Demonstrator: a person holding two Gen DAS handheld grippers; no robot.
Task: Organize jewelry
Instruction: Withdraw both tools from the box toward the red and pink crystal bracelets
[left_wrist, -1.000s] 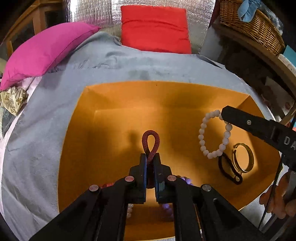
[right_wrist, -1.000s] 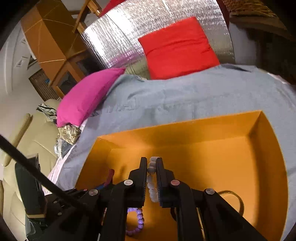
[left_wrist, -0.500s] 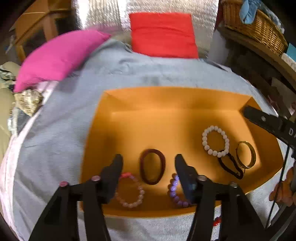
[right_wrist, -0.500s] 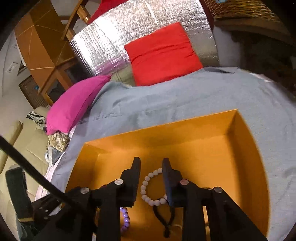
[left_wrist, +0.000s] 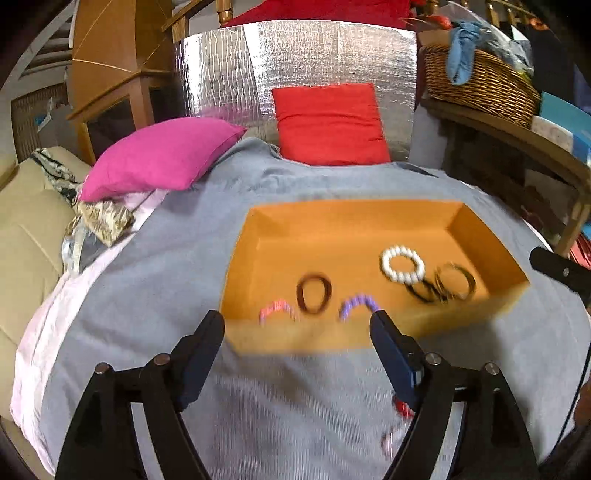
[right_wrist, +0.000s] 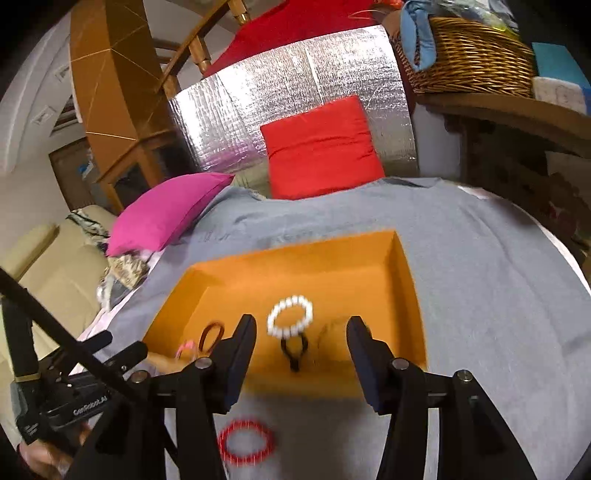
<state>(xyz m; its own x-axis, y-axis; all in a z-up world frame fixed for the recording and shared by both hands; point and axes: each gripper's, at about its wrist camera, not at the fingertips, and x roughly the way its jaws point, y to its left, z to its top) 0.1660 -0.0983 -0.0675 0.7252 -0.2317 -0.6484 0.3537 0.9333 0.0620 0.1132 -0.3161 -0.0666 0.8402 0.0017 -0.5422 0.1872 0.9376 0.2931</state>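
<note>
Left tongs (left_wrist: 297, 326): jaws apart, just been opening, nothing between them; poised over grey blanket (left_wrist: 155, 280), short of near wall of orange box (left_wrist: 295, 339). Right tongs (right_wrist: 301, 334): jaws apart, just been opening, nothing gripped. In box: white bead bracelet (right_wrist: 290, 316), black loop (right_wrist: 293, 350), maroon band (left_wrist: 314, 293), pink bracelet (left_wrist: 279, 310), purple bracelet (left_wrist: 359, 303), gold bangle (left_wrist: 456, 284). Red bracelet (right_wrist: 246, 440) lies on blanket outside box, near side.

A pink pillow (left_wrist: 159, 157) and a red pillow (left_wrist: 328, 123) lie on a grey blanket (left_wrist: 155, 266). Silver foil panel (left_wrist: 295, 66) behind; wicker basket (left_wrist: 480, 85) right.
</note>
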